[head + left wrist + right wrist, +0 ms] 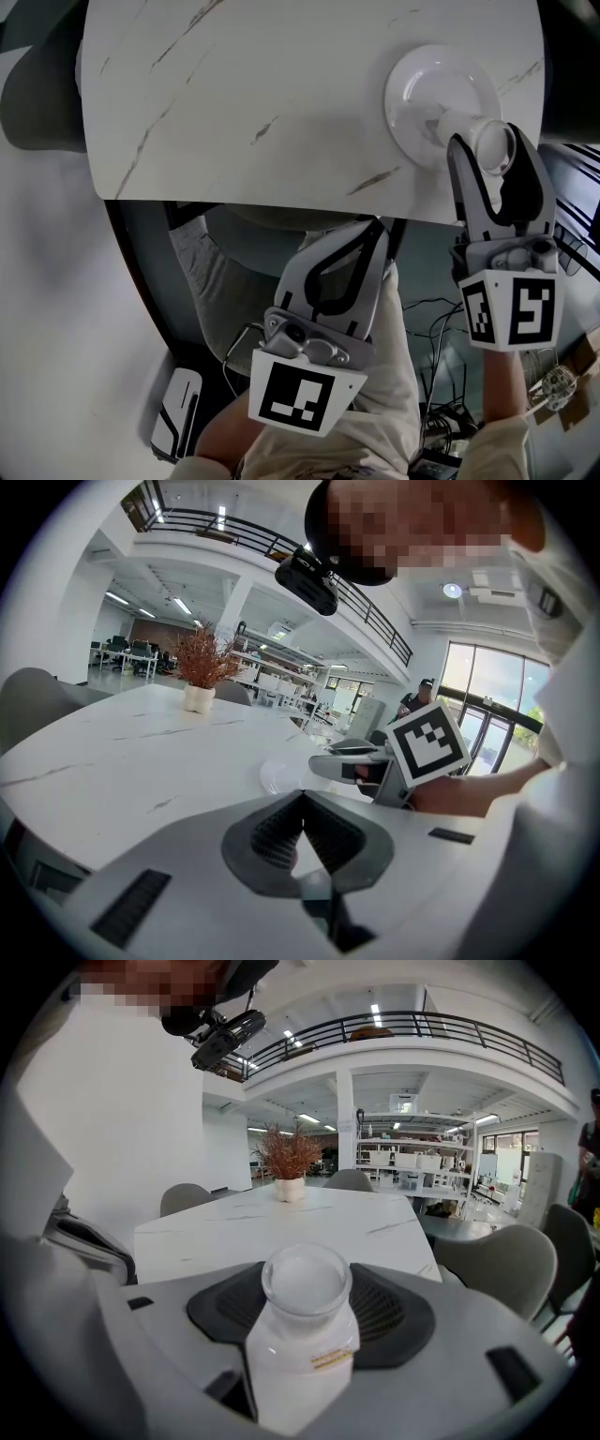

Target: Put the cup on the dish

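Observation:
A white dish (427, 89) lies on the marble table (281, 75) near its right front corner. My right gripper (487, 141) is shut on a small white cup (491, 142), which hangs tilted over the dish's near right rim. In the right gripper view the cup (302, 1335) sits clamped between the dark pads (389, 1312), its round end pointing forward. My left gripper (378, 228) is shut and empty, below the table's front edge. Its ribbed pads (272, 832) meet in the left gripper view, where the dish (281, 775) shows ahead.
A dried plant in a white pot (288, 1171) stands at the table's far end. Grey chairs (502, 1260) surround the table, one at the head view's upper left (37, 94). Cables (441, 319) lie on the floor under the table's near edge.

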`<state>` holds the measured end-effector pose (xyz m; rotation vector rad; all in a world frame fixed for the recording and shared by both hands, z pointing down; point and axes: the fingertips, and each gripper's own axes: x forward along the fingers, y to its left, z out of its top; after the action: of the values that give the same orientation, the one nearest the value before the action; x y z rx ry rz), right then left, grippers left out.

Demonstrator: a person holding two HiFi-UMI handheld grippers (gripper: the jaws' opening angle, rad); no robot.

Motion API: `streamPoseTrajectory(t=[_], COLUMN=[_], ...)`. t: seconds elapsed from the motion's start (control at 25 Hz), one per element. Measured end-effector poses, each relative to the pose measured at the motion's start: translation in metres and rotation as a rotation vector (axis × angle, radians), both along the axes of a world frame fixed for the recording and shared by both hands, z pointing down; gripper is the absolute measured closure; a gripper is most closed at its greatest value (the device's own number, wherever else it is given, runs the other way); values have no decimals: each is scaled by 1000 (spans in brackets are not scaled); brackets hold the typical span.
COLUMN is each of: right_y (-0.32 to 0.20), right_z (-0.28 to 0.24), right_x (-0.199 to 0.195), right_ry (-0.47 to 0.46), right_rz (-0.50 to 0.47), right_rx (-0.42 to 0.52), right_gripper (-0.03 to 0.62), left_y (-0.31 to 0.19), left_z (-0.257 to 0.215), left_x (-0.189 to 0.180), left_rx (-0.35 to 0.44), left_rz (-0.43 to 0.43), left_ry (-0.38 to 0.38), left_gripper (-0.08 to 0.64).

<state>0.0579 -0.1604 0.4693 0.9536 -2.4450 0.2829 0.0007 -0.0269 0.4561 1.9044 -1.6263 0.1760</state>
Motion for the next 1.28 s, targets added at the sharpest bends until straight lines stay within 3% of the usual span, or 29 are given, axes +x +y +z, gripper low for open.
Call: streamPoseTrajectory(t=[0.2, 0.28, 0.8, 1.28], right_y=[0, 0, 7, 24], right_z=[0, 1, -16, -63], right_x=[0, -1, 8, 8], right_ry=[-11, -15, -26, -78], right_rz=[11, 8, 20, 22], right_rx=[-7, -19, 0, 24], right_gripper=[334, 287, 287, 287], left_y=[4, 5, 7, 16], left_z=[-2, -2, -15, -51], left_x=[0, -1, 0, 4], left_rx=[3, 2, 22, 46], left_rz=[1, -1, 8, 20], left_ry=[-3, -3, -14, -41], left_gripper=[554, 554, 554, 554])
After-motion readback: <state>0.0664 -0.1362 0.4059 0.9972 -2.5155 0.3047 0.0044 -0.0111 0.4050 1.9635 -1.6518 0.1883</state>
